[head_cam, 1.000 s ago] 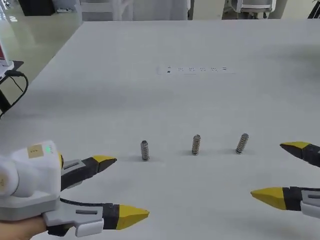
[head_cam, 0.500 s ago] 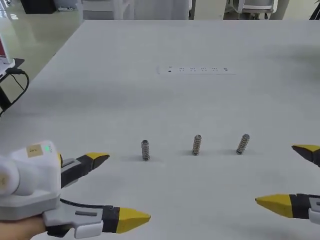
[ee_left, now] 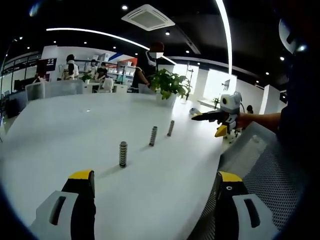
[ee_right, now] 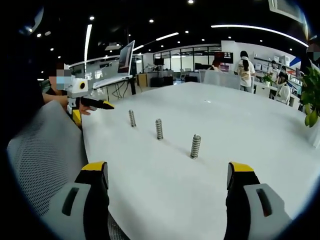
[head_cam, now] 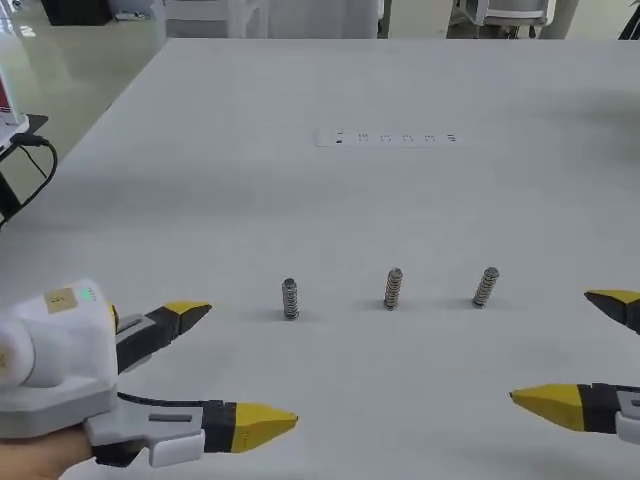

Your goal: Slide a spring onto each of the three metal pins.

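Three springs (head_cam: 393, 289) stand upright in a row on the table (head_cam: 400, 200), while the left gripper (head_cam: 253, 362) and right gripper (head_cam: 549, 345), fingers (head_cam: 250, 424) spread and empty, have eased back, so the job looks finished.

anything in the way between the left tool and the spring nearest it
Nothing visible. Bare table lies between the open left tool and the nearest spring, which stands upright, apart from the other two.
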{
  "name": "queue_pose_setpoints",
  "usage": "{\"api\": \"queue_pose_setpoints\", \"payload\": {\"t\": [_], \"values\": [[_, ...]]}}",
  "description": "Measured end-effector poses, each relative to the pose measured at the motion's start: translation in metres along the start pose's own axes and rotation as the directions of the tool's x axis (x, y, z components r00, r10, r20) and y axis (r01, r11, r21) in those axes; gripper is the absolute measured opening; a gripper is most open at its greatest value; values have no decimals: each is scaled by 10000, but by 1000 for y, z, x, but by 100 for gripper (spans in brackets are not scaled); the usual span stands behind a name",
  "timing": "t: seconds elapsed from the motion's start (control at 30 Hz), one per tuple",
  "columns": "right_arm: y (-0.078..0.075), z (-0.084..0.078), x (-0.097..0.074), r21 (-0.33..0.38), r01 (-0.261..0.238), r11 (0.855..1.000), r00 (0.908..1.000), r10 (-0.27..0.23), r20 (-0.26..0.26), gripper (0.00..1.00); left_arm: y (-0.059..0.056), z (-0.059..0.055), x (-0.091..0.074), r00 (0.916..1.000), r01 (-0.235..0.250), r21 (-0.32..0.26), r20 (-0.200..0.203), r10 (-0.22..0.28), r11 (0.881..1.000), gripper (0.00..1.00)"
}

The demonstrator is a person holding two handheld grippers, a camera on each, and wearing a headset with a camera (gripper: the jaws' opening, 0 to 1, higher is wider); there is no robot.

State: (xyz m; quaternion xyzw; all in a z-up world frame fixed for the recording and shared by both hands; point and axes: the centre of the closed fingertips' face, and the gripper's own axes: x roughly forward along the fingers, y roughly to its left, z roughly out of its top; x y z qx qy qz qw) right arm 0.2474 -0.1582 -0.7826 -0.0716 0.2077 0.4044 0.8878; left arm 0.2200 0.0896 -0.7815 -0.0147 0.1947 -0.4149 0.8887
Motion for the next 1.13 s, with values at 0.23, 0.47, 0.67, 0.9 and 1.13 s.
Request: {"api": "queue_pose_setpoints", "payload": {"t": [0.23, 0.47, 0.67, 0.9, 1.13], "values": [[0, 1, 1, 27, 3, 10000, 10000, -3, -38, 99, 2, 4, 1, 9998, -41, -94, 208, 43, 9999, 98], [-1, 1, 2, 58, 15, 10000, 10000, -15, -48, 99, 3, 5, 2, 9994, 0, -221, 348, 8, 9998, 98], [0, 1, 3, 54, -11, 10000, 10000, 11, -79, 99, 3, 5, 3, 9995, 4, -241, 329, 4, 9997, 98], [0, 2, 2, 66, -12, 10000, 10000, 12, -55, 99, 4, 5, 2, 9995, -6, -273, 324, 15, 9996, 98], [1, 3, 3, 97, -47, 9999, 10000, 47, -70, 99, 3, 5, 3, 9996, 24, -285, 271, -16, 9996, 98]]}}
